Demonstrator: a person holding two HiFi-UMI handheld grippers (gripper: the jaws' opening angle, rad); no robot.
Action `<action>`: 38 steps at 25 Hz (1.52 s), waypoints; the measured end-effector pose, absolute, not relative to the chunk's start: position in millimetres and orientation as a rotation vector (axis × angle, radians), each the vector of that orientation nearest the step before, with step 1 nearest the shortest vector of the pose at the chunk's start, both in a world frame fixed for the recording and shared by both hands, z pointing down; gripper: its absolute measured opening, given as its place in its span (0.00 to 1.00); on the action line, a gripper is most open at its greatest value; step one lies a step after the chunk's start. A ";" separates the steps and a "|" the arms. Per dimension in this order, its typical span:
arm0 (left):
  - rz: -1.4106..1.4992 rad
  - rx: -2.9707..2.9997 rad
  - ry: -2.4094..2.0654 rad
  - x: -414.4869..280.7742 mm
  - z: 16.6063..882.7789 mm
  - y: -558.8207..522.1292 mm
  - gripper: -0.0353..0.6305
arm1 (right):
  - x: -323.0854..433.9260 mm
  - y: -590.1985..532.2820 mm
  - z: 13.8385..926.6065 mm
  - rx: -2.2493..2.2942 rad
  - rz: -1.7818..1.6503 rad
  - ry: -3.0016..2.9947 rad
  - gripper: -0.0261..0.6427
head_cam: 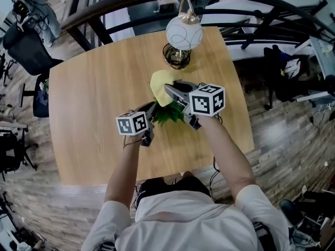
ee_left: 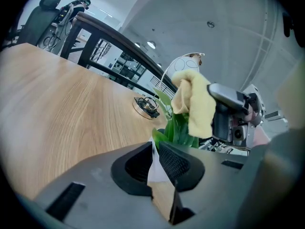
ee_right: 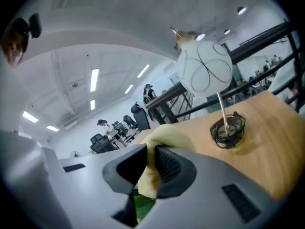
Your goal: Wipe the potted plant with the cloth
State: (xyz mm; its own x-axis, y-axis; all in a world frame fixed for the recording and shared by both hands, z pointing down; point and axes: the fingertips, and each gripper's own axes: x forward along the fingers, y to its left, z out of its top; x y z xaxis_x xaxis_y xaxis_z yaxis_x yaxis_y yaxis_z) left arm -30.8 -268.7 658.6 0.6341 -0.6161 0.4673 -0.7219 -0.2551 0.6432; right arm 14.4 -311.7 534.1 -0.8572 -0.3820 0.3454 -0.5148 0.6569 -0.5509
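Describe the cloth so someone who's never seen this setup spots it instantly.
On the light wooden table, near the white globe lamp, sits a green leafy potted plant. The soft pale-yellow cloth is bunched above its leaves, pinched in the right hand-held gripper; it's the only yellow, floppy thing there.

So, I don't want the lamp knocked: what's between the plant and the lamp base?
The yellow cloth, pinched in the right gripper's jaws, sits between the plant and the lamp base. The head view shows it.
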 end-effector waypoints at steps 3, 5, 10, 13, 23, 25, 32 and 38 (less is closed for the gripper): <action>0.156 1.960 -1.055 -30.1 660.1 -267.1 0.13 | 34.1 -330.3 561.7 0.886 1.008 -2.563 0.18; 0.156 1.960 -1.055 -31.1 659.6 -266.9 0.13 | 58.7 -342.2 559.9 1.016 1.016 -2.552 0.18; 0.145 1.961 -1.051 -31.3 659.8 -269.4 0.13 | 102.0 -347.9 538.8 1.179 0.972 -2.589 0.18; 0.146 1.960 -1.051 -30.5 659.5 -269.1 0.13 | 99.3 -324.0 503.2 1.139 0.940 -2.707 0.18; 0.129 1.952 -1.062 -31.7 658.7 -268.6 0.13 | 10.3 -200.3 529.5 0.678 0.951 -2.738 0.18; 0.132 1.954 -1.061 -31.5 658.8 -269.4 0.13 | 21.9 -197.0 560.4 0.742 0.895 -2.642 0.18; 0.146 1.960 -1.070 -34.0 658.0 -270.3 0.13 | 110.6 -196.9 603.9 1.029 0.958 -2.457 0.18; 0.207 1.977 -1.124 -34.6 654.1 -272.4 0.13 | 148.5 -190.8 597.2 1.145 1.046 -2.448 0.18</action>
